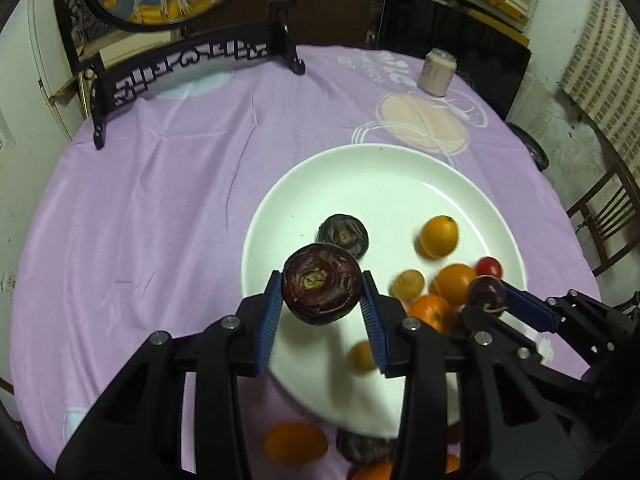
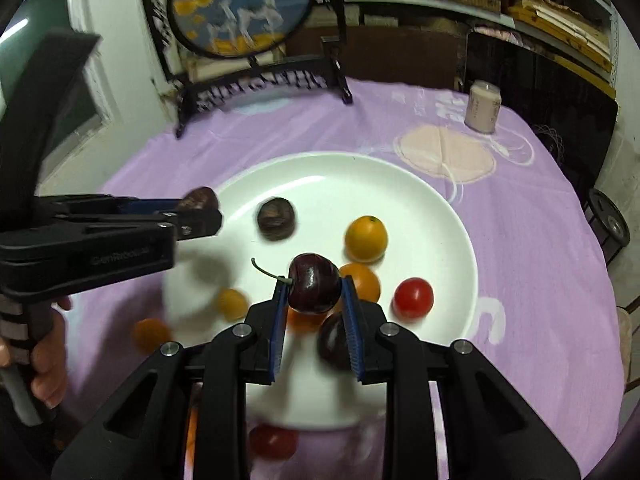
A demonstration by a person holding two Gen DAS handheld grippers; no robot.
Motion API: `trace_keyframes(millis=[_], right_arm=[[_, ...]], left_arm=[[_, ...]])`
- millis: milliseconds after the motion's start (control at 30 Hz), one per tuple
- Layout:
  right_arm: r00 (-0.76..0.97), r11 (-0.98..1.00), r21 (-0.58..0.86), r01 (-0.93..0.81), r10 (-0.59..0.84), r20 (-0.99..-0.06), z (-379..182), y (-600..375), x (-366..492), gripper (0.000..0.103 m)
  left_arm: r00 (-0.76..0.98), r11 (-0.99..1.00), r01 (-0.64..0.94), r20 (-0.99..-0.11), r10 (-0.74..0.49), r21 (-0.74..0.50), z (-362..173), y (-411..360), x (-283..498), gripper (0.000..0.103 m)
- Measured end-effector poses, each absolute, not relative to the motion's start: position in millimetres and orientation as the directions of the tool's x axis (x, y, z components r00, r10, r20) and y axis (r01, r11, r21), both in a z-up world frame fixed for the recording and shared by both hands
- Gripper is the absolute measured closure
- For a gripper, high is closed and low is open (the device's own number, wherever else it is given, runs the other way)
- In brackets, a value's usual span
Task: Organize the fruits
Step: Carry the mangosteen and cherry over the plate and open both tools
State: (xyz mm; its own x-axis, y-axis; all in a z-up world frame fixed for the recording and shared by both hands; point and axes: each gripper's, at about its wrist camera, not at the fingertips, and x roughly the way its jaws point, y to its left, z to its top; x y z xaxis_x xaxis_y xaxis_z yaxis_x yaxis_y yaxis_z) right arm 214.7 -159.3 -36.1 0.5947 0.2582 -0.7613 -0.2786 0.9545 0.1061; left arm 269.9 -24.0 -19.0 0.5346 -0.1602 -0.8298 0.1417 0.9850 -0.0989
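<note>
Purple cloth [image 1: 160,208], white plate [image 1: 360,176], cherry [image 2: 314,283] clamped

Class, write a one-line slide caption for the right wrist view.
Right gripper carries a dark cherry above the white plate of small fruits.

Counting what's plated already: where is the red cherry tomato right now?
The red cherry tomato lies on the white plate near its right rim, right of the orange fruit.

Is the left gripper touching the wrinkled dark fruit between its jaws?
Touching. The left wrist view shows the left gripper with both blue jaws pressed against the wrinkled dark fruit, holding it above the white plate.
</note>
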Motion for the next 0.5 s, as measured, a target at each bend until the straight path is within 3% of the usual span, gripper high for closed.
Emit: trace_keyframes(millis=[200,233,267,300,500], right_arm=[[0.596,0.958,0.091,-0.272,0.242,-0.766,-42.3,-160.3,227.6,0.074],[0.595,0.960,0.084,-0.267,0.233,-0.769,-41.6,-160.1,229.0,0.068],[0.600,0.964,0.071,-0.256,0.215,-0.771,-40.5,-159.7,228.6,0.049],[0.613,0.968,0.056,-0.243,0.198,-0.765,-38.3,-160.7,226.9,0.045],[0.644,0.964,0.061,-0.260,0.220,-0.733,-17.1,-172.5,186.2,0.044]], left_arm=[[0.518,0.982,0.159,-0.837,-0.174,-0.106,-27.8,-29.5,279.4,0.061],[0.520,0.981,0.158,-0.836,-0.177,-0.110,-27.3,-30.0,279.4,0.054],[0.522,0.981,0.158,-0.833,-0.182,-0.116,-26.0,-29.7,278.8,0.033],[0.533,0.978,0.159,-0.823,-0.198,-0.132,-21.5,-28.6,276.6,0.022],[0.619,0.974,0.185,-0.754,-0.217,-0.129,13.4,-17.6,232.0,0.019]])
